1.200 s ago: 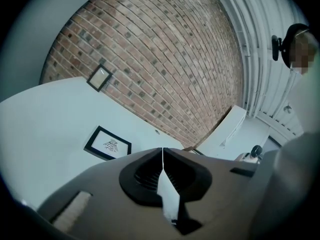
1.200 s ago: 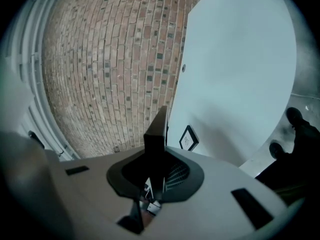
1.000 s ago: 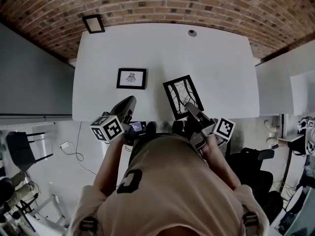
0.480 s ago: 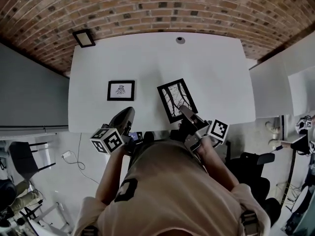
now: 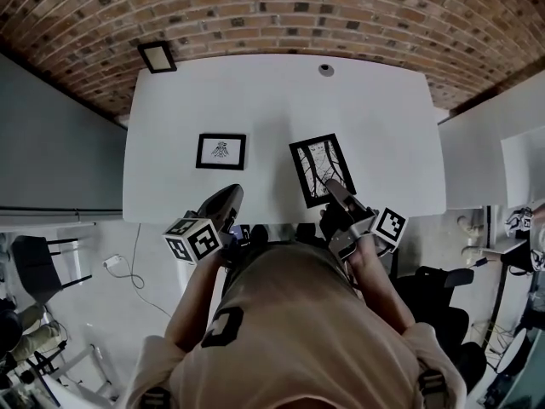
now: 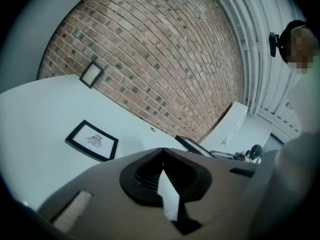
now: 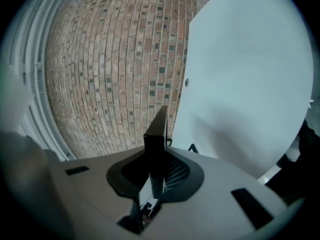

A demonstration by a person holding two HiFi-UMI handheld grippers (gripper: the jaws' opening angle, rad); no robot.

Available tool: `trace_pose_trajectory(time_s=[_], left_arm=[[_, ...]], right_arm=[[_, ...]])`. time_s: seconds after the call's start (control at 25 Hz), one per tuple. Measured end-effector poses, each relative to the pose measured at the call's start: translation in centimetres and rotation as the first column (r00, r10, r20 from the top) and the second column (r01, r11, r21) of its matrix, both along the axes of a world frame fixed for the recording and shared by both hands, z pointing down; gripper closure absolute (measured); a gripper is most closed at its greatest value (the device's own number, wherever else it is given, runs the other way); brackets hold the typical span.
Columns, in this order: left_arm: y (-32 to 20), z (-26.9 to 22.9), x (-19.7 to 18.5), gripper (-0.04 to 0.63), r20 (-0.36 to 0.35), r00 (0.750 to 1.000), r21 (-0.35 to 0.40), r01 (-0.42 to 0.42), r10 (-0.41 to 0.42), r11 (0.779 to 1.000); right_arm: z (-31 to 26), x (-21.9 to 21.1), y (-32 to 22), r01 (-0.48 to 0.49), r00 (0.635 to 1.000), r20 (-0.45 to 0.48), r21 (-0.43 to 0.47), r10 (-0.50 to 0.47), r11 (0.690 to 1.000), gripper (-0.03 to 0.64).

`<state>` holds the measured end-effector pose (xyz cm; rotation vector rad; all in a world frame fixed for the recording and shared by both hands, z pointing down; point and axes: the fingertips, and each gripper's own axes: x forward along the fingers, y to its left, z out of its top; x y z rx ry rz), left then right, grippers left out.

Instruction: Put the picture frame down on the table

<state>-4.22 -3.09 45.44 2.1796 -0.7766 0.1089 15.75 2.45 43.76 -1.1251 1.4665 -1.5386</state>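
**Desk:** What's on your screens, biggest first?

**Operator:** From the head view I've got the brick wall (image 5: 272,11) across the top, and the white table (image 5: 281,100) below it filling most of the middle.

**Desk:** And the picture frame?

**Operator:** The picture frame (image 5: 319,167) is black-edged with a branch-like print. It sits over the near right part of the table, face up towards my head camera and turned at an angle. I can't tell whether its underside touches the tabletop.

**Desk:** Who's holding it?

**Operator:** My right gripper (image 5: 332,186) is. In the right gripper view I see the frame edge-on, standing between the jaws, which are clamped on its near edge.

**Desk:** And your left?

**Operator:** My left gripper (image 5: 228,196) hangs at the table's near edge, jaws pressed together with nothing in them.

**Desk:** Anything smaller?

**Operator:** A smaller frame (image 5: 221,151) lies flat on the table, left of the held one and well apart from it. There's also a small round fitting (image 5: 325,70) near the far edge.
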Motion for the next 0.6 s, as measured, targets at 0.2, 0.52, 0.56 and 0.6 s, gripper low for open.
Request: trace_pose_trajectory(time_s=[0.2,0.52,0.56,0.6], left_arm=[[-0.3,0.2,-2.2,0.591,-0.019,1.0,0.0,-0.002,0.002,1.0],[-0.7,0.6,-4.8,0.592,-0.017,1.0,-0.002,-0.022,0.022,1.0],[-0.7,0.7,-4.9,0.592,-0.018,1.0,-0.006,-0.025,0.025,1.0],[-0.7,0.8,-4.9,0.591,-0.02,0.999,-0.01,-0.027,0.027,1.0]], right_arm=[[-0.7,-1.2,-0.3,-0.032,0.999,-0.026,0.01,0.032,0.999,0.586],[-0.8,-2.3,-0.1,-0.097,0.994,-0.046,0.005,0.097,0.995,0.586],[-0.9,-2.2,0.0,-0.105,0.993,-0.05,0.005,0.105,0.994,0.586],[-1.0,-2.0,0.0,-0.113,0.992,-0.054,0.005,0.113,0.994,0.586]])
